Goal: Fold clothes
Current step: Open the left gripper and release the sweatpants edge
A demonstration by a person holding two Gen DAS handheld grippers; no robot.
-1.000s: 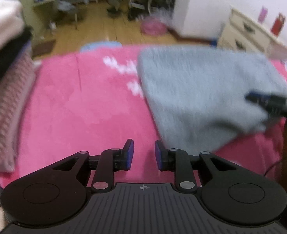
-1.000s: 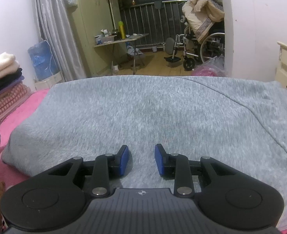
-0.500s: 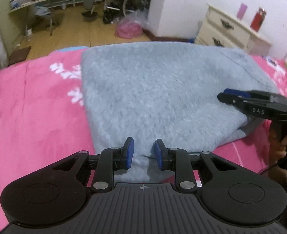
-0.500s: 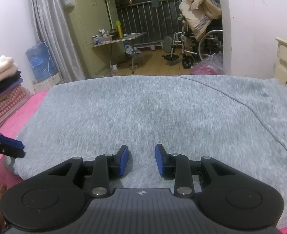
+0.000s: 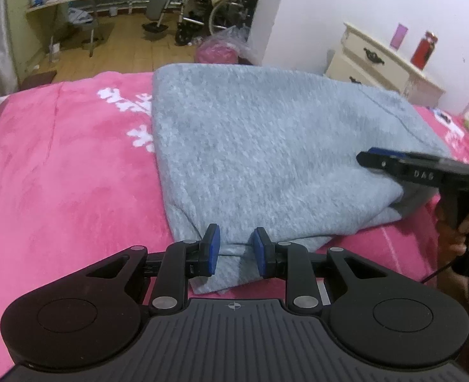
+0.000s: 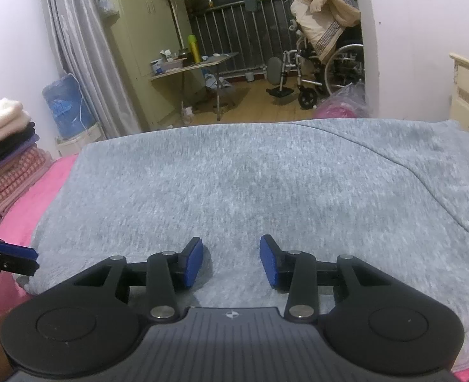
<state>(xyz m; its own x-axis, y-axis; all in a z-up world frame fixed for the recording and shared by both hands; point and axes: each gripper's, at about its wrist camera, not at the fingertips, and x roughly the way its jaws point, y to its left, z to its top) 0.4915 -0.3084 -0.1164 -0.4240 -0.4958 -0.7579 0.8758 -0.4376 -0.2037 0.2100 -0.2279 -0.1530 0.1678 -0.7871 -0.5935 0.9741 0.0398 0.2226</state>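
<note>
Lying flat on the pink bedspread (image 5: 59, 165), the grey sweater (image 5: 266, 146) fills most of both views, folded into a broad slab. Left gripper (image 5: 233, 248) sits low at the sweater's near corner; jaws a narrow gap apart, blue pads (image 5: 213, 248) either side of a small ridge of grey fabric at the hem. Cannot tell if the pads actually press that fabric or just straddle it. Bedspread with white flower print runs off to the left of these jaws; sweater stretches ahead and to the right.

Right gripper (image 6: 231, 262) hovers over the sweater's near edge, jaws opening, moderately wide, grey cloth below and between the fingers (image 6: 193, 262) but nothing pinched. In the left wrist view the same gripper shows side-on far right of the left jaws, above the sweater's other near corner, held by a hand (image 5: 467, 226).

Left of the right jaws: a stack of folded clothes (image 6: 5, 162) at the bed edge, white on top, black under it, checked pink-red at the bottom. The left gripper's tip pokes in just below that stack.

Containers, all beyond the jaws on the floor past the bed: a blue water jug (image 6: 65, 106) on a stand by the curtain, contents not clear; a clear plastic bag (image 5: 218, 49) with something pink inside; a folding desk (image 6: 196, 63) carrying small boxes and a green bottle (image 6: 193, 47). A wheelchair (image 6: 323, 60) is piled with bedding. A cream dresser (image 5: 381, 63) right of the left jaws holds a red bottle (image 5: 423, 51).
</note>
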